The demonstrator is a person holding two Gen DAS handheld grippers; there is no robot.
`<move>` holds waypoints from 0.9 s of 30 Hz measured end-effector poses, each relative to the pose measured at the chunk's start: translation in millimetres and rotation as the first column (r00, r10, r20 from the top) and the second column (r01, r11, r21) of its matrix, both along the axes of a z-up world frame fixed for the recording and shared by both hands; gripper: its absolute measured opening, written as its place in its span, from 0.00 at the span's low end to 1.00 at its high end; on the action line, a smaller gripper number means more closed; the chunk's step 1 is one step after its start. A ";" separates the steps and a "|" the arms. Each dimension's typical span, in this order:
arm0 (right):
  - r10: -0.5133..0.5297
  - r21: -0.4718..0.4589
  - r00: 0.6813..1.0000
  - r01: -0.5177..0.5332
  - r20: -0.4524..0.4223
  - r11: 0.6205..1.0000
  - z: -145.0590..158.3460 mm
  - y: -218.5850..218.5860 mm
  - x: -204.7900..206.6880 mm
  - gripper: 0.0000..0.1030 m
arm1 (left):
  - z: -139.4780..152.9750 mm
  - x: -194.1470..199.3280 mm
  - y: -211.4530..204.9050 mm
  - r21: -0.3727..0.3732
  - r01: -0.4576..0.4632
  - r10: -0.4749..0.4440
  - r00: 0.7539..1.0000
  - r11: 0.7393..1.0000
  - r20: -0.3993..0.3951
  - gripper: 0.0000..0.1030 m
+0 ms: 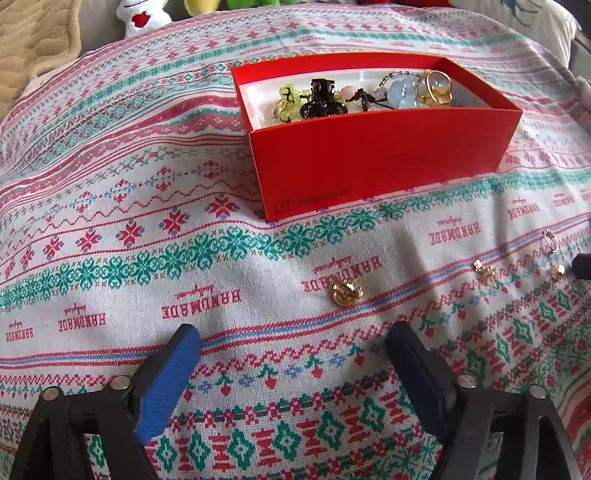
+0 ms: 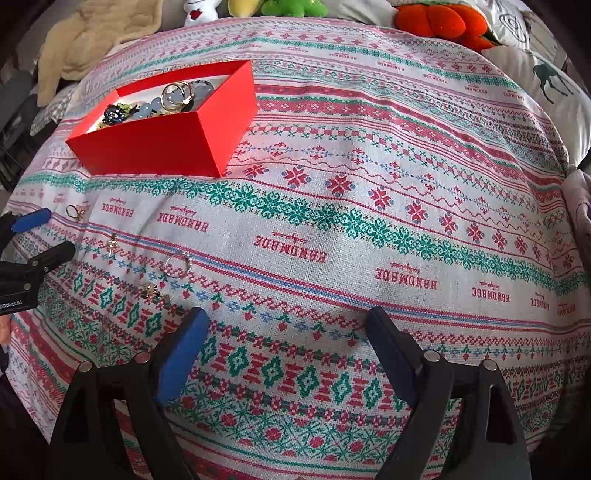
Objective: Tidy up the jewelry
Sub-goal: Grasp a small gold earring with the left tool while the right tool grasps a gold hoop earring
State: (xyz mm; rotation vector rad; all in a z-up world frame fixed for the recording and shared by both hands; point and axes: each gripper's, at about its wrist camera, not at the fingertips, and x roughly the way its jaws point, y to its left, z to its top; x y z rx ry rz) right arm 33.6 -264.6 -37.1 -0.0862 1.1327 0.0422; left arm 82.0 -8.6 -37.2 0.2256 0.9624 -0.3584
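A red box [image 1: 384,162] [image 2: 159,147] stands open on the patterned cloth and holds beads, a black hair claw [image 1: 321,98] and gold rings [image 2: 177,96]. Loose on the cloth lie a gold earring [image 1: 345,291] [image 2: 75,212], a small gold stud [image 1: 485,271] [image 2: 112,242], a silver ring [image 1: 550,240] [image 2: 177,266] and another gold piece [image 1: 557,270] [image 2: 151,291]. My left gripper [image 1: 293,332] [image 2: 51,234] is open, with the gold earring just ahead of its fingertips. My right gripper [image 2: 288,314] is open over bare cloth, right of the gold piece and silver ring.
Plush toys [image 2: 439,22] line the far edge of the cloth, with a beige blanket [image 2: 85,40] at the back left and a deer-print cushion [image 2: 546,74] at the back right. The cloth [image 2: 369,221] right of the box carries nothing.
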 end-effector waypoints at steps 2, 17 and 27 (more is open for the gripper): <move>-0.011 -0.007 1.000 0.011 0.005 1.000 -3.6 -2.8 1.3 1.00 | 2.5 1.1 -4.8 -0.001 0.013 -0.013 1.000 1.000 0.013 0.63; 0.012 0.000 1.000 -0.012 0.027 1.000 -2.9 9.3 2.5 0.97 | 3.9 1.5 -20.7 -0.002 0.078 -0.078 0.997 0.997 0.001 0.10; 0.109 0.005 0.993 -0.109 0.042 0.994 4.5 42.1 3.7 0.69 | 6.1 -2.2 -20.3 0.008 0.074 -0.074 0.997 0.997 -0.007 0.10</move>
